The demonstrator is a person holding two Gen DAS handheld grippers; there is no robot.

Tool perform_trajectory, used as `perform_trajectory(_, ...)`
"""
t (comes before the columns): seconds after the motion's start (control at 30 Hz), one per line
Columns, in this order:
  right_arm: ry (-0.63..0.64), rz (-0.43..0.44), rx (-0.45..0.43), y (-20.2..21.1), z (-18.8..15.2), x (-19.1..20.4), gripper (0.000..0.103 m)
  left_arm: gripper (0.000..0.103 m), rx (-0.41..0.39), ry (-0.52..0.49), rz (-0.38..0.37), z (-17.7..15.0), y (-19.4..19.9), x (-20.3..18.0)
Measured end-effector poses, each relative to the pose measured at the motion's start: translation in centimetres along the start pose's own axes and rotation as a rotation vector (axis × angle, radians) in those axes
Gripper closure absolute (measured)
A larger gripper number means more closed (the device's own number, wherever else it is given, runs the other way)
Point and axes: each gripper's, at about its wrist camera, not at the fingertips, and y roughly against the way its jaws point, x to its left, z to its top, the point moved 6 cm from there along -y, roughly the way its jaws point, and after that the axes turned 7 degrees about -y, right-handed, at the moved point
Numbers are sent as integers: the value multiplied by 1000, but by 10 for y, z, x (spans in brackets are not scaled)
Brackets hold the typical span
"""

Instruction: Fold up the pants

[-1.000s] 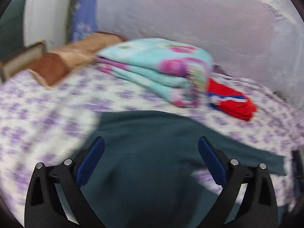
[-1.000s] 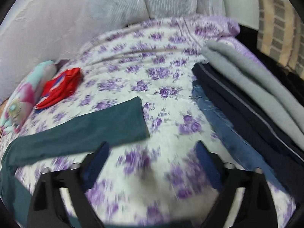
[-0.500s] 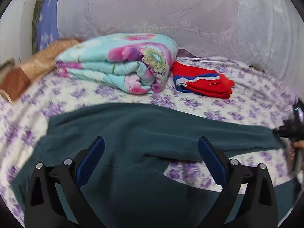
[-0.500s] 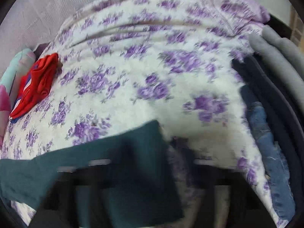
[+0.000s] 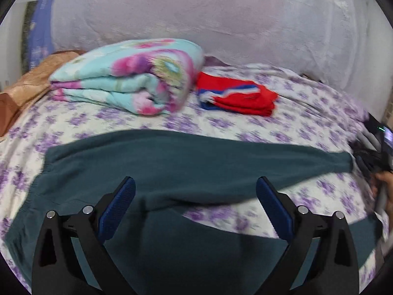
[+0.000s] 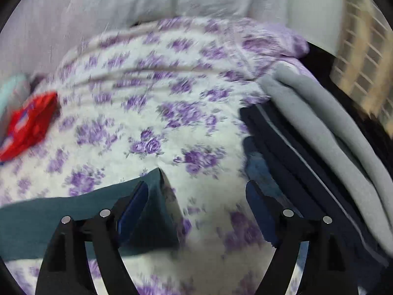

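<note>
Teal knit pants (image 5: 172, 162) lie spread across the near half of a bedsheet (image 5: 307, 113) printed with purple flowers, waistband to the left, one leg running far right and the other leg along the near edge. The left gripper (image 5: 195, 206) hangs over the crotch area with its two blue-padded fingers (image 5: 118, 209) spread wide, holding nothing; whether the tips touch the cloth cannot be told.

The right gripper (image 6: 196, 211) is also spread wide at the cuff end of the far leg. Its left finger (image 6: 133, 206) lies over the teal hem, which looks lifted into a small peak beside it, while the other finger is over bare sheet; nothing is pinched between them. From the left camera, this gripper shows only as a dark blur at the far right cuff.

Far left sits one folded quilt (image 5: 127, 83), puffy, aqua with pink blooms. Just right of it lies one folded red garment (image 5: 240, 95) with blue and white trim. Along the right edge lies a stack of folded clothes (image 6: 319, 147): grey fleece, dark navy, blue denim.
</note>
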Motion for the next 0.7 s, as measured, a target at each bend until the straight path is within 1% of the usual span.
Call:
perform_trajectory(0.07,-30,57,46,5,-12,-7,21,7,-13,45,52,4,2,20)
perform_trajectory(0.1,-30,67,89,3,-21,-9,22,7,-14,90,92,5,2,36)
perform_trajectory(0.13,-23,73,124,0,-28,-10,26,7,-11,114,110,5,2,45)
perform_trajectory(0.2,-4,112,197,-9,-44,-7,58,7,5,184,142,3,-2,67)
perform_trajectory(0.23,-4,120,218,-12,-50,-6,61,7,16,228,150,0,-4,78)
perform_trajectory(0.3,-2,129,197,-17,-53,-3,58,7,33,281,144,-4,-8,89)
perform_trajectory(0.37,31,133,167,-19,-51,4,58,7,52,313,118,-8,-12,92)
perform_trajectory(0.4,53,136,158,-21,-49,9,53,7,63,315,104,-9,-14,91)
perform_trajectory(0.43,72,139,150,-24,-46,13,51,7,72,309,96,-10,-16,88)
perform_trajectory(0.5,113,151,137,-26,-42,21,51,7,81,276,99,-10,-19,83)
perform_trajectory(0.53,125,167,145,-28,-40,24,54,7,82,254,108,-9,-20,80)
perform_trajectory(0.57,127,208,163,-28,-38,28,82,7,83,227,122,-8,-20,77)
perform_trajectory(0.6,117,242,179,-27,-35,30,97,7,84,214,126,-8,-21,76)
perform_trajectory(0.67,91,270,158,-18,-26,29,97,7,83,200,131,-8,-20,74)
perform_trajectory(0.7,58,303,156,-13,-20,28,97,7,83,198,129,-8,-20,73)
